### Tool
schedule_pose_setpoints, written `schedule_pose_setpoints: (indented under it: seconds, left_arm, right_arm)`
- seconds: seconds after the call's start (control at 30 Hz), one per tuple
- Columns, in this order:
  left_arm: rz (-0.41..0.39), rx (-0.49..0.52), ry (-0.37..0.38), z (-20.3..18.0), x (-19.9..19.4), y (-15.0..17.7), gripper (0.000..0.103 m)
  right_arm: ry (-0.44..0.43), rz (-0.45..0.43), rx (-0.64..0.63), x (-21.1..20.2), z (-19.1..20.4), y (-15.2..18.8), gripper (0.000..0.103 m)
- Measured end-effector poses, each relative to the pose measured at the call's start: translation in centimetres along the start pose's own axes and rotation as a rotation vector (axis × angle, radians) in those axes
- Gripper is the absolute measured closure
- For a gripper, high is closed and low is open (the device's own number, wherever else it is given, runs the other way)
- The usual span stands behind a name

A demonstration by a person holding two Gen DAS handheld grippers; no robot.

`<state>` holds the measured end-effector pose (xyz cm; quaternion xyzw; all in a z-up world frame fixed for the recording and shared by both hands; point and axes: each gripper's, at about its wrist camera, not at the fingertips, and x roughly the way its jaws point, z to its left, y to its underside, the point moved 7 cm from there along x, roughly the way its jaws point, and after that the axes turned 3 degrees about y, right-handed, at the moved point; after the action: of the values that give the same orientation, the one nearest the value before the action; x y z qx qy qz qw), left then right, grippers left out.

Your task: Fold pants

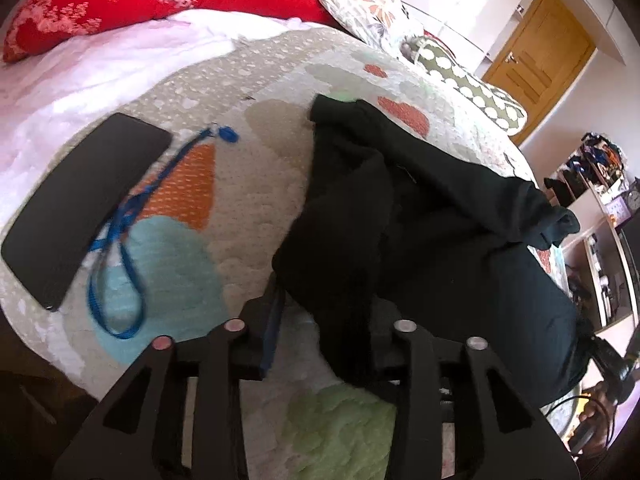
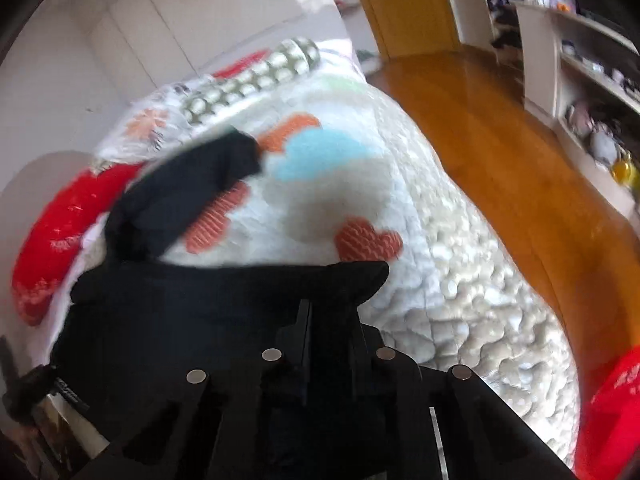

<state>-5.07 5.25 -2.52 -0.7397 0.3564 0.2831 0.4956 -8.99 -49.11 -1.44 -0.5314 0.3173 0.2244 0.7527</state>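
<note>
Left gripper (image 1: 320, 320): jaws partly apart, dark fabric of the pants (image 1: 420, 208) draped between them and over the right-side finger; can't tell if the pads actually press on it. A blue strap hangs along the inner face of the other finger.

Right gripper (image 2: 328, 320): jaws nearly together and pinching a flat edge of the pants (image 2: 224, 292), which runs straight across the right wrist view just ahead of the fingertips. That view is blurred, so fabric detail is unclear.

Pants lie on the bed (image 1: 248, 184), bunched and rumpled, one leg or end trailing off toward the far pillows (image 1: 360, 4) and another lump toward the bed's edge. No neat crease or stacked layers visible.

Other stuff on the quilt: a black phone (image 1: 80, 200) and a blue lanyard (image 1: 124, 248), well apart from the pants on the left.

Progress judgement: early. One edge is gripped, garment not spread flat yet. Left to do: straighten it, align the legs, fold over, likely fold again. Loose left-side hold may let fabric slip.
</note>
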Motion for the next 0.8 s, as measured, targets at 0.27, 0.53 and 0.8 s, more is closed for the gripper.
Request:
schedule_pose_setpoints:
  seconds: [0.27,0.53,0.8]
  left_arm:
    - [0.006,0.026,-0.03,0.8,-2.2,0.5,0.062]
    - [-0.109,0.059,-0.075,0.6,-6.0,-1.5,0.061]
    - [0.002,0.116,-0.013,-2.4,0.2,-0.2,0.061]
  right_arm:
    - [0.132,0.045,-0.032,0.0,0.1,0.4,0.074]
    - [-0.089,-0.004,-0.138,-2.6,7.8,-0.8,0.072]
    - [-0.269,0.142,-0.217,2.5,15.3,2.9,0.072]
